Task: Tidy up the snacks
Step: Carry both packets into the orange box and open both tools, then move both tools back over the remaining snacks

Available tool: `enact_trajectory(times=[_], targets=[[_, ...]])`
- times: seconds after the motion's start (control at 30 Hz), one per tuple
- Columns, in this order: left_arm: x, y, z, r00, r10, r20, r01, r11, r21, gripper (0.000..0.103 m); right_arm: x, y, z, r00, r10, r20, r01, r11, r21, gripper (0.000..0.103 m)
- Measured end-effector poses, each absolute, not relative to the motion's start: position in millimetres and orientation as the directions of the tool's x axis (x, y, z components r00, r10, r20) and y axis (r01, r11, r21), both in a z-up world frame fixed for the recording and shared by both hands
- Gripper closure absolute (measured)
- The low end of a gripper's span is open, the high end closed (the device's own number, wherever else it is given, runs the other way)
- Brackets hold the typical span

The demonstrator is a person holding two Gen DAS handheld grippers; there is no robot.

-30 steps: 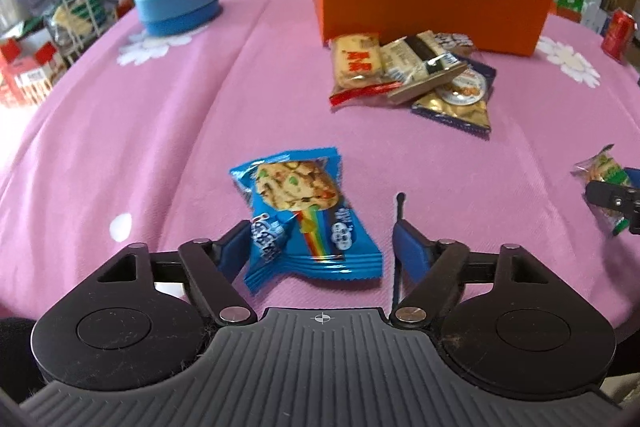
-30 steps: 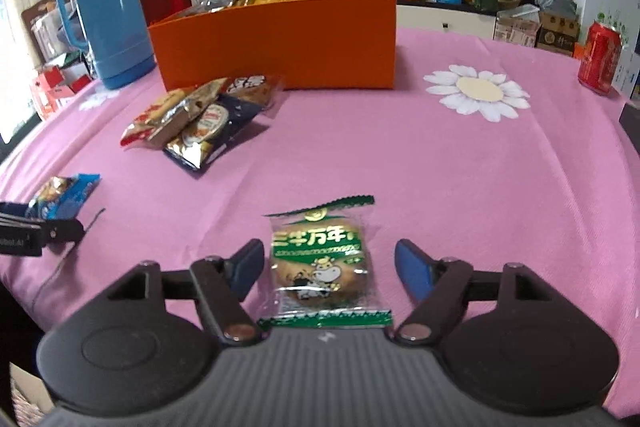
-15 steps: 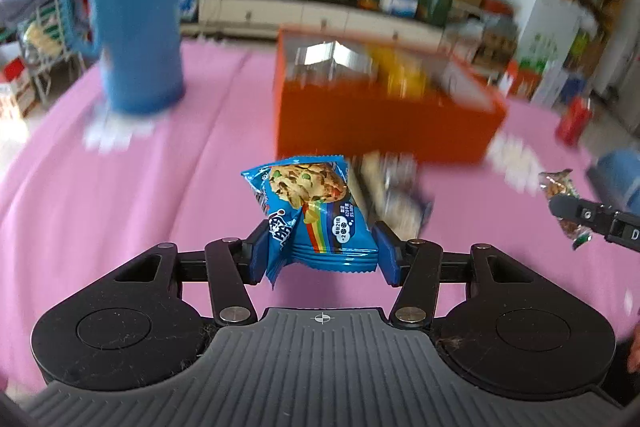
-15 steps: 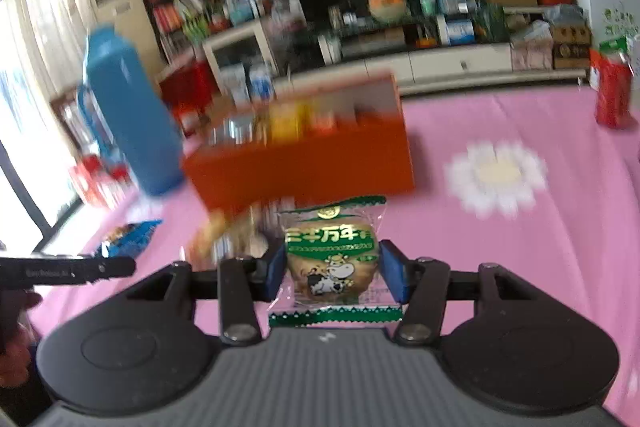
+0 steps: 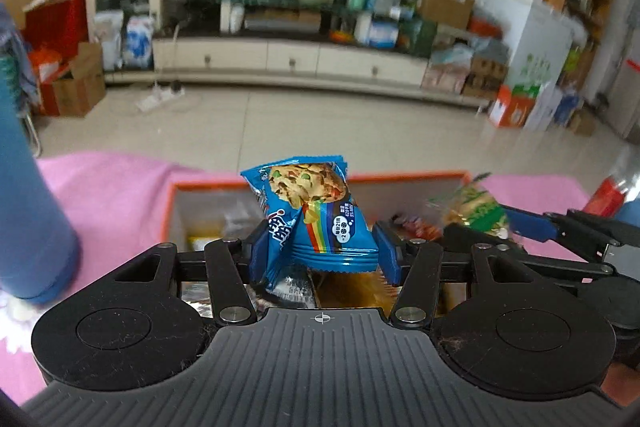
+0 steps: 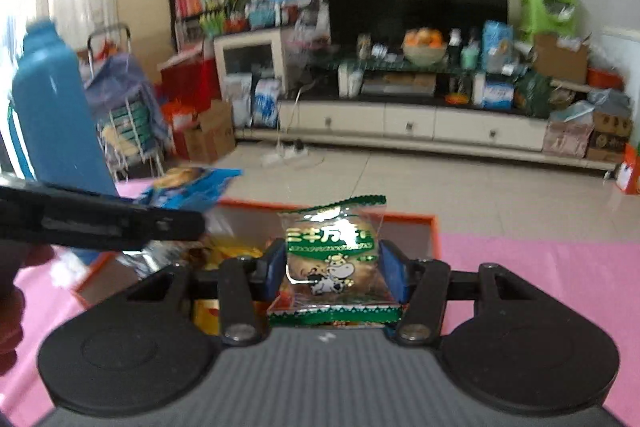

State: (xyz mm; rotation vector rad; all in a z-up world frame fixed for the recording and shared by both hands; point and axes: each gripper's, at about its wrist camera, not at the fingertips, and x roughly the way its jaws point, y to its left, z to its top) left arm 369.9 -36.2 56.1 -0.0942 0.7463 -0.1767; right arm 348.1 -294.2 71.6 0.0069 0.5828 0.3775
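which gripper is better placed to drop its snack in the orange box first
Likely the left gripper: its blue cookie pack hangs over the orange box interior. The right gripper, holding the green cow pack, sits nearer the box's end wall.

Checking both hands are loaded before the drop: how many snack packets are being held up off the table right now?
2. The blue cookie packet sits in the left tool; the green cow packet in the right tool, both above the orange box.

Black claw (image 5: 320,251), blue fingertips (image 5: 386,253)
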Motion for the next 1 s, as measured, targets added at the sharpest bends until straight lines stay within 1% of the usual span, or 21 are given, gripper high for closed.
enact_trajectory(times=[0.03, 0.07, 0.1, 0.13, 0.17, 0.2, 0.23, 0.33, 0.37, 0.4, 0.43, 0.5, 0.57, 0.63, 0.67, 0.77, 0.9, 1.0], targets=[[378, -38, 44, 0.705, -0.189, -0.683, 0.122, 0.982, -0.146, 0.079, 356, -292, 62, 0.754, 0.354, -0.554, -0.349, 0.929, 0.120, 0.044], [382, -39, 37, 0.706, -0.186, -0.684, 0.121, 0.982, -0.142, 0.078, 361, -290, 53, 0.739, 0.357, -0.572, -0.352, 0.928, 0.124, 0.044], [382, -41, 32, 0.716, -0.184, -0.673, 0.129, 0.983, -0.131, 0.075, 366, -287, 42, 0.719, 0.356, -0.597, -0.355, 0.926, 0.125, 0.041], [381, -41, 29, 0.725, -0.184, -0.664, 0.137, 0.983, -0.122, 0.072, 368, -283, 35, 0.716, 0.345, -0.607, -0.359, 0.928, 0.104, 0.039], [380, -42, 28, 0.730, -0.183, -0.659, 0.144, 0.983, -0.114, 0.071, 368, -277, 32, 0.729, 0.314, -0.609, -0.368, 0.929, 0.040, 0.037], [378, -42, 27, 0.733, -0.182, -0.656, 0.149, 0.983, -0.107, 0.066, 367, -273, 31, 0.733, 0.302, -0.609, -0.375, 0.927, 0.008, 0.033], [377, -43, 25, 0.734, -0.183, -0.654, 0.152, 0.983, -0.103, 0.057, 366, -271, 31, 0.734, 0.298, -0.611, -0.378, 0.926, -0.002, 0.031], [374, -39, 31, 0.729, -0.200, -0.654, 0.155, 0.980, -0.126, 0.051, 367, -278, 35, 0.731, 0.305, -0.611, -0.345, 0.937, 0.055, 0.016], [369, -37, 37, 0.732, -0.205, -0.649, 0.157, 0.979, -0.131, 0.050, 364, -281, 39, 0.738, 0.305, -0.602, -0.332, 0.941, 0.069, 0.005], [360, -35, 44, 0.746, -0.207, -0.633, 0.162, 0.978, -0.129, 0.045, 358, -285, 46, 0.755, 0.303, -0.582, -0.321, 0.944, 0.075, 0.003], [347, -33, 52, 0.763, -0.203, -0.614, 0.163, 0.979, -0.121, 0.038, 349, -289, 55, 0.766, 0.316, -0.560, -0.327, 0.941, 0.084, 0.002], [324, -28, 66, 0.791, -0.190, -0.582, 0.153, 0.982, -0.113, 0.032, 326, -293, 70, 0.786, 0.322, -0.528, -0.327, 0.941, 0.088, 0.001], [299, -21, 75, 0.802, -0.195, -0.564, 0.153, 0.981, -0.121, 0.031, 306, -298, 80, 0.795, 0.320, -0.515, -0.321, 0.943, 0.089, 0.001], [271, -14, 79, 0.807, -0.192, -0.558, 0.143, 0.981, -0.131, 0.027, 280, -303, 84, 0.795, 0.320, -0.516, -0.314, 0.944, 0.103, 0.001], [259, -12, 79, 0.807, -0.187, -0.560, 0.136, 0.982, -0.132, 0.027, 268, -307, 83, 0.790, 0.322, -0.522, -0.310, 0.944, 0.113, 0.001], [222, -6, 66, 0.790, -0.152, -0.594, 0.104, 0.988, -0.114, 0.026, 230, -323, 65, 0.756, 0.320, -0.571, -0.279, 0.947, 0.162, 0.001], [184, -4, 29, 0.737, -0.071, -0.672, 0.057, 0.997, -0.043, 0.027, 186, -352, 30, 0.722, 0.324, -0.612, -0.210, 0.945, 0.252, 0.001], [179, -7, 6, 0.688, -0.022, -0.725, 0.022, 1.000, -0.009, 0.029, 179, -374, 13, 0.688, 0.381, -0.618, -0.148, 0.907, 0.395, 0.000]])
